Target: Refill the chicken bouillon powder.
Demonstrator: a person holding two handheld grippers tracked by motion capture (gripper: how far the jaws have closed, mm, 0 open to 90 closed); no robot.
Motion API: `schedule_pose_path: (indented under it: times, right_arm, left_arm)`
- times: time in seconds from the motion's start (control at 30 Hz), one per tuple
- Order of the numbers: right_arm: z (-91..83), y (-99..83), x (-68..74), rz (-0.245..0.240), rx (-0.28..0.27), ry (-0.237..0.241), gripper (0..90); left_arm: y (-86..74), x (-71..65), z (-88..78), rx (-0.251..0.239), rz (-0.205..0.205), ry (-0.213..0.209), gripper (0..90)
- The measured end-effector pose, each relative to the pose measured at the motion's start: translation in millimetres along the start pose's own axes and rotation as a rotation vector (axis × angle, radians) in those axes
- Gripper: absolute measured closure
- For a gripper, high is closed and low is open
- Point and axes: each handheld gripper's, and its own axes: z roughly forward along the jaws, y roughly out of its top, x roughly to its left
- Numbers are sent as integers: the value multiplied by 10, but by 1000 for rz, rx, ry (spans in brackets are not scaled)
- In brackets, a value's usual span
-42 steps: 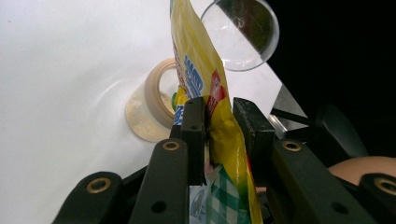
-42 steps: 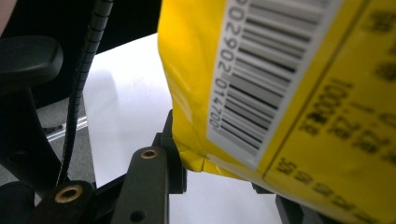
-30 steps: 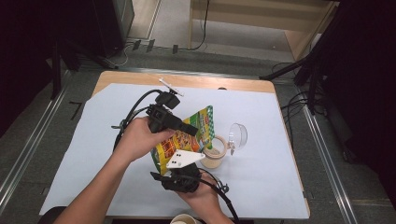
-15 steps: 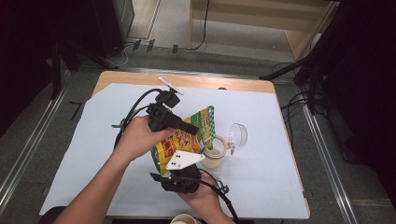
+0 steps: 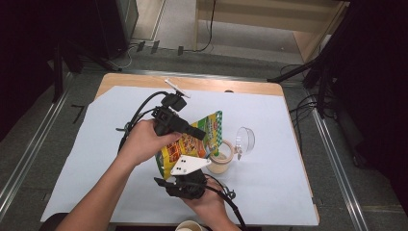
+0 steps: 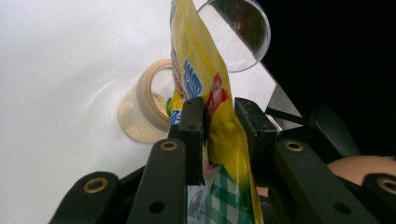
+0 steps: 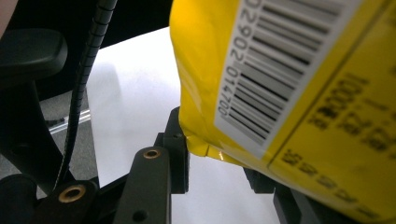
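Note:
A yellow and green pouch (image 5: 192, 142) hangs tilted between both grippers, its top end lowered over a small open jar (image 5: 222, 161) of beige powder. My left gripper (image 5: 199, 132) is shut on the pouch's upper part; in the left gripper view its pads (image 6: 194, 135) pinch the pouch (image 6: 196, 60) just above the jar (image 6: 137, 116). My right gripper (image 5: 187, 173) holds the bottom end from below. In the right gripper view the pouch's barcode side (image 7: 303, 93) sits between the jaws of the right gripper (image 7: 217, 168), which have just been closing a little on it.
The jar's clear lid (image 5: 245, 139) stands on edge just right of the jar, also seen as the lid (image 6: 238, 32) in the left gripper view. White paper (image 5: 288, 120) covers the wooden table (image 5: 216, 85). A cup rim (image 5: 190, 226) shows at the near edge. Cables trail behind the left hand.

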Motion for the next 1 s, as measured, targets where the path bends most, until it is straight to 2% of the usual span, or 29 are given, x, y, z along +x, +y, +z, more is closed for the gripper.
schedule_pose_path:
  times: [0.17, 0.3, 0.53, 0.67, 0.83, 1.0]
  right_arm:
    - [-23, 18, 6, -8, -14, -10, 675]
    - [-8, 1, -10, 20, -6, -1, 675]
    - [2, -9, -18, 24, -8, -10, 679]
    - [-2, -4, -23, 34, -16, -4, 675]
    - [-17, 23, -26, 41, -12, -4, 673]
    - [-27, 43, -36, 39, -13, -3, 678]
  left_arm:
    - [9, -8, -22, -8, 4, -2, 746]
    - [18, -8, 11, -1, 3, 10, 745]
    - [28, -16, 29, 6, 5, 13, 744]
    - [60, -34, 39, 24, 20, 18, 742]
    - [112, 23, 39, 46, -4, 7, 744]
    - [156, 30, 49, 60, -10, 3, 747]
